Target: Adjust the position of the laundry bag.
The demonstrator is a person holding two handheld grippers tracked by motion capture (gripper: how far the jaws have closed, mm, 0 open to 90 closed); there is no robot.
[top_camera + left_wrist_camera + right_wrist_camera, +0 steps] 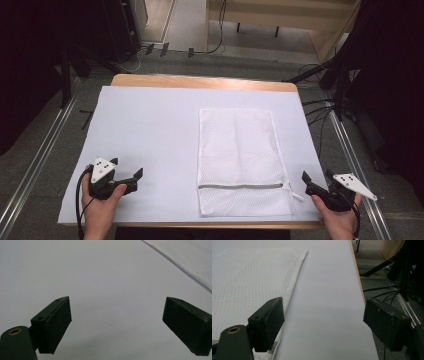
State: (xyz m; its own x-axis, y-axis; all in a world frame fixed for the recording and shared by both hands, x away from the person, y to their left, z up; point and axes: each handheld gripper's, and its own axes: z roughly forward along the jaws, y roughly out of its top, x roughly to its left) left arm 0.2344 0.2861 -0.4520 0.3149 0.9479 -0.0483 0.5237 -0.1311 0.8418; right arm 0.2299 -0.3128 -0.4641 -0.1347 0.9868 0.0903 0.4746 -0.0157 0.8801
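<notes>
1. Left gripper [127,176]: held in the person's left hand [100,207] at the near-left part of the table [200,81], low over the white sheet [145,135]. Jaws spread wide, nothing between them; its own view shows bare sheet between the pads.
2. White mesh laundry bag [241,155]: lies flat on the sheet, right of centre, long side running away from the person. Grey zipper [240,186] crosses it near the near end, its pull at the right edge.
3. Right gripper [316,181]: held in the right hand [340,220] at the near-right table edge, just beside the bag's zipper end, apart from it. Jaws spread, empty.
</notes>
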